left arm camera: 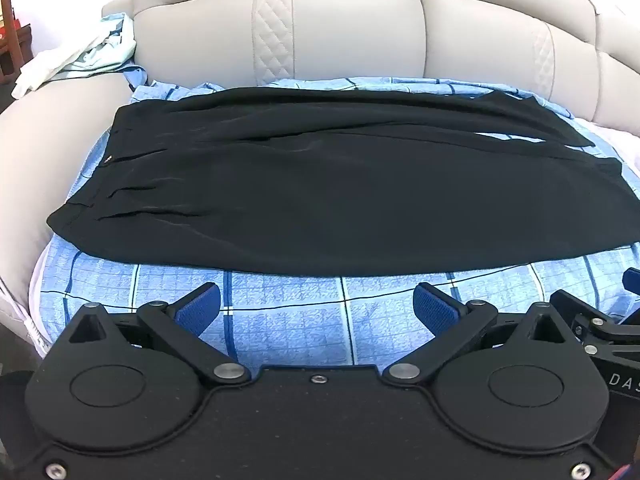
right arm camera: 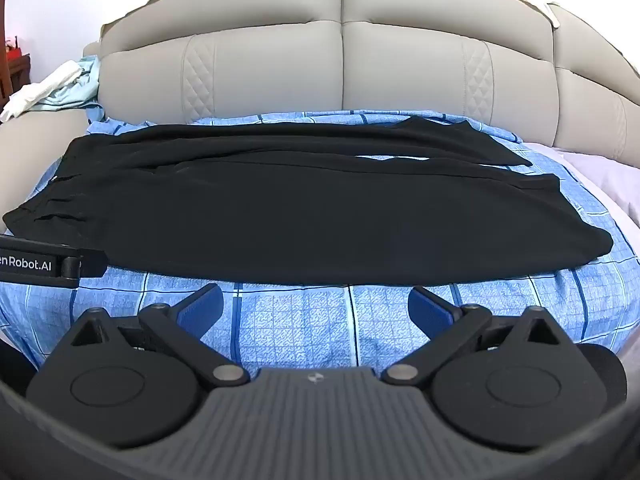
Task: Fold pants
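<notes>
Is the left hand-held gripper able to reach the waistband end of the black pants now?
Probably yes. The left hand-held gripper is open, and only bare blue checked sheet lies before the black pants.

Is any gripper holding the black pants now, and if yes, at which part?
Nothing is held. The left gripper and right gripper are open above the blue sheet, short of the pants.
</notes>
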`<state>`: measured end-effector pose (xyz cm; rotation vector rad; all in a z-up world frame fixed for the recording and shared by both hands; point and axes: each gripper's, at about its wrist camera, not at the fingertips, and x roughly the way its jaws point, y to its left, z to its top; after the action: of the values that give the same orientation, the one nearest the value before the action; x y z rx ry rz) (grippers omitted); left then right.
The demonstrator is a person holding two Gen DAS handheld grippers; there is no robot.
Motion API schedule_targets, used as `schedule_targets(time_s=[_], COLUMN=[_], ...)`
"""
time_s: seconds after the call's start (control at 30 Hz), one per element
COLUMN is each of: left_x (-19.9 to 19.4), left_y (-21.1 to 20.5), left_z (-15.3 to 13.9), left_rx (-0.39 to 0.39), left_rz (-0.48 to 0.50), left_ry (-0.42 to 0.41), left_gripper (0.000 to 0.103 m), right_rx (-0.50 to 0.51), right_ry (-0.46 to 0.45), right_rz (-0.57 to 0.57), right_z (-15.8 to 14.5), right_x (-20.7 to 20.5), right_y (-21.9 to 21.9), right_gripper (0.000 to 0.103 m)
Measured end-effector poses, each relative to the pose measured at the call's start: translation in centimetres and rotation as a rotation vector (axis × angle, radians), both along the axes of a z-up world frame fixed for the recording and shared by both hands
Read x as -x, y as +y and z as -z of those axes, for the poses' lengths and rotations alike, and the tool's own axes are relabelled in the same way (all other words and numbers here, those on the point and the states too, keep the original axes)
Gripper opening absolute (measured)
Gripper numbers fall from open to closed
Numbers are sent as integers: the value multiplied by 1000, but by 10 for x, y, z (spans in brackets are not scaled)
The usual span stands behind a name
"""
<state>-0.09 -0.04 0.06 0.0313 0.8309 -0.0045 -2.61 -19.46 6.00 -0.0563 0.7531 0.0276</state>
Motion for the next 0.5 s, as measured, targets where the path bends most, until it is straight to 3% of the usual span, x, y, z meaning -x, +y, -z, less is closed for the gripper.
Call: schedule_targets(time_s=[0.5], left_x=[0], left_y=[-4], left_z=[-1], left_rx=[-25], left_rz=[-9], left_ry=[2], left_gripper=[103], right_rx=[8], right_ry=[-3], right_rz=[1], right_z=[0], right_x=[2], right_y=[1], right_gripper=[103])
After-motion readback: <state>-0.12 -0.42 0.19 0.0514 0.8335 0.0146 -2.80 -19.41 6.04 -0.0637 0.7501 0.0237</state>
